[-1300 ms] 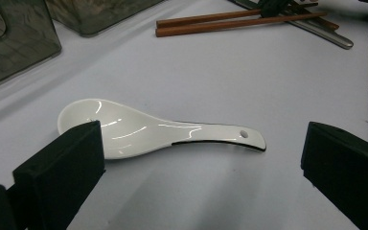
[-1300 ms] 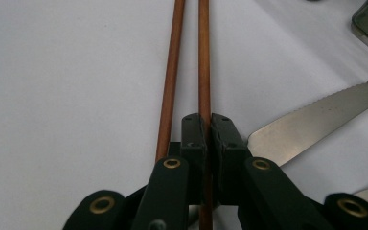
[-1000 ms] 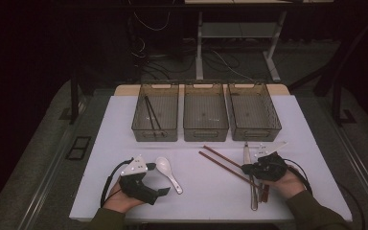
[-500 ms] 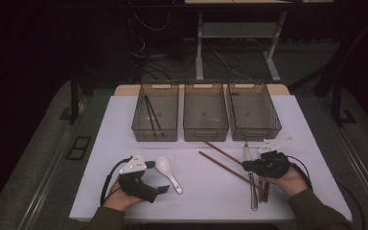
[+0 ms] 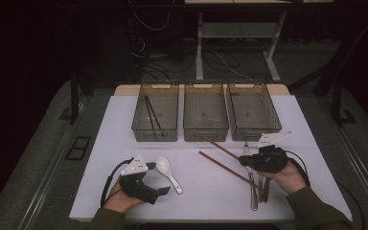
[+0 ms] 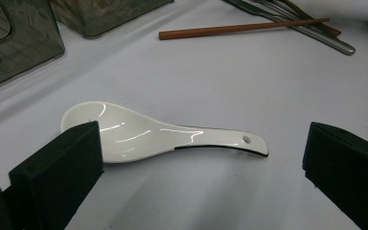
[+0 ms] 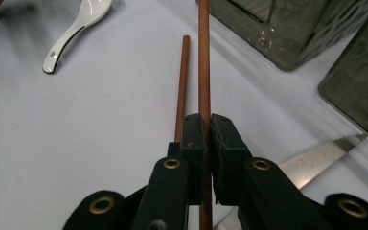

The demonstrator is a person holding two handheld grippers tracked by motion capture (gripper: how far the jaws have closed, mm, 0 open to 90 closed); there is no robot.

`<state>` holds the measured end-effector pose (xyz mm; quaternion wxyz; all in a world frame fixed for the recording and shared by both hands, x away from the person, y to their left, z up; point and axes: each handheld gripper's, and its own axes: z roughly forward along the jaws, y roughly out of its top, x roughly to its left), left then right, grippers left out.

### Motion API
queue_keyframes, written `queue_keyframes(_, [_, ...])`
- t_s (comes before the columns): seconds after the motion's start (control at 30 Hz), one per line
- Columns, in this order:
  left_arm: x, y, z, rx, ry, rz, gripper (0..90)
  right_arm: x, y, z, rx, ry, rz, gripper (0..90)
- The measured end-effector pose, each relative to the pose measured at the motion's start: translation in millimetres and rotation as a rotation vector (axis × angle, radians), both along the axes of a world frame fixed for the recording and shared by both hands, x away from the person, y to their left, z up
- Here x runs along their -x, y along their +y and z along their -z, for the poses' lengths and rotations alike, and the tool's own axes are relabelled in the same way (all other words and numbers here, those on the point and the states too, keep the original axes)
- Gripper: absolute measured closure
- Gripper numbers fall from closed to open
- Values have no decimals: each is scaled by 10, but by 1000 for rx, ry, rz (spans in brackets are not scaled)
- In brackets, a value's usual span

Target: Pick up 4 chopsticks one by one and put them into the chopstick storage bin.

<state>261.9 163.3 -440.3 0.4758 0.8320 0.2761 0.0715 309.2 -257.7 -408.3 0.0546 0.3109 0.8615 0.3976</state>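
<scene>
A white ceramic spoon lies flat on the white table, right between the wide-apart jaws of my left gripper, which is open and touches nothing. In the high view that gripper sits at the front left beside the spoon. My right gripper is shut on a brown chopstick; a second brown chopstick lies just to its left. In the high view the right gripper is at the near end of the farther chopstick, and the other chopstick lies in front.
Three smoky clear bins stand in a row at the back: the left bin holds dark chopsticks, while the middle bin and right bin look bare. Metal cutlery lies under my right hand. A serrated knife blade lies nearby.
My right gripper has crept forward and slightly left along the chopstick. The left gripper and the spoon have stayed put.
</scene>
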Motion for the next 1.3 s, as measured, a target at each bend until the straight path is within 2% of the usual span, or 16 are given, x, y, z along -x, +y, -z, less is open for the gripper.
queue_keyframes(0.2, [-23,-12,4,0,-2,4,0,-31,75,-33,-13,3,-8,845])
queue_keyframes(0.53, [-28,-32,-2,4,-2,10,0,-91,105,-122,-34,-4,11,845])
queue_keyframes(1.3, [-28,-48,-1,4,-1,15,0,-348,312,-258,-53,-28,13,845])
